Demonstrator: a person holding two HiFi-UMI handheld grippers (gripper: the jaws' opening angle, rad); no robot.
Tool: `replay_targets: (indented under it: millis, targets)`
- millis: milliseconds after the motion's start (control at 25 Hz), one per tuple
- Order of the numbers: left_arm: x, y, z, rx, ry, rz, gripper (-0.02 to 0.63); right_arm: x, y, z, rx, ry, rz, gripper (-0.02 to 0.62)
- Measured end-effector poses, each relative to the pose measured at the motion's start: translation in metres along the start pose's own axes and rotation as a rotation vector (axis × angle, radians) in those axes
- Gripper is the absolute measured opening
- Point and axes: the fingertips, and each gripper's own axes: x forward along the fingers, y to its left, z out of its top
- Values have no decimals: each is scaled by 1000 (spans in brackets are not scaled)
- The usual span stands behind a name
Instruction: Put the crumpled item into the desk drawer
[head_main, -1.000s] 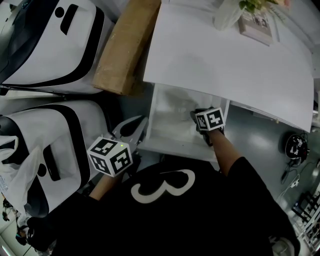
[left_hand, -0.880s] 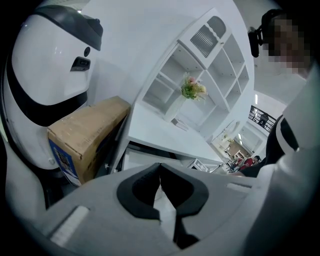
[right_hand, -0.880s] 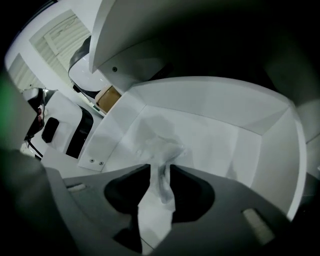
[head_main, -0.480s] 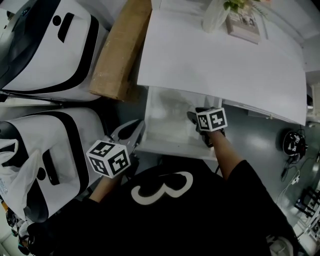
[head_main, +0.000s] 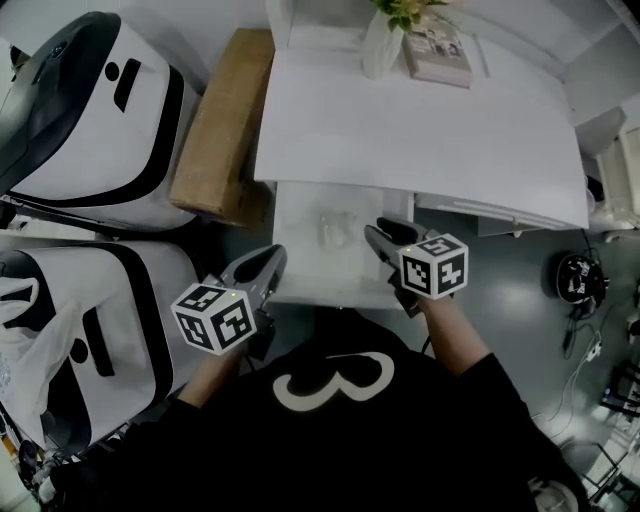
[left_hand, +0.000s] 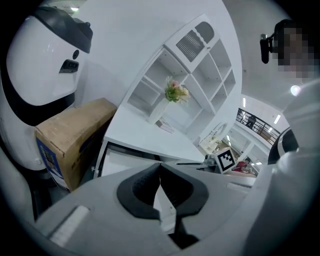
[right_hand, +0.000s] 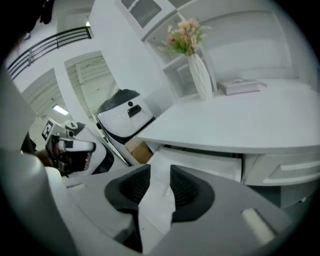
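The crumpled item (head_main: 335, 226), a pale translucent wad, lies on the floor of the open white desk drawer (head_main: 300, 272), apart from both grippers. My right gripper (head_main: 376, 236) hovers over the drawer's right front part, just right of the wad. Its jaws are closing with a gap still between them and nothing in it, as the right gripper view (right_hand: 160, 172) shows. My left gripper (head_main: 272, 259) hangs at the drawer's front left corner, outside it. In the left gripper view (left_hand: 159, 167) its pads meet, shut and empty.
The white desk top (head_main: 420, 130) overhangs the drawer's back. A vase with flowers (head_main: 381, 45) and a book (head_main: 438, 52) stand at its far edge. A cardboard box (head_main: 215, 130) and two white-and-black machines (head_main: 90, 120) crowd the left. Cables (head_main: 575, 280) lie on the floor at right.
My right gripper has drawn back from inside the drawer toward its front and risen. The wad stays on the drawer floor. The left gripper has hardly moved.
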Motion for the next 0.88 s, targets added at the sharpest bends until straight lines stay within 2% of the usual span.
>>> replay_targets:
  millis: [120,280,360,720,880]
  targets:
    - [-4,-24,-2,28,-2,-38,11,-33,35,19,0,-98,81,122]
    - [-11,-61,-3,76,-8,-101,11,-76,77,35,-40,-217,152,31]
    - [-18,-79,-3,98,-17,-129,11,-96,93,37,-55,-256,183,10]
    - [-51,-141,-5,193,-48,-224,11,-152,143,17,-80,-360,258,3]
    - [-60,-153,-7,211,-56,-241,11,-160,151,9,-77,-363,271,2]
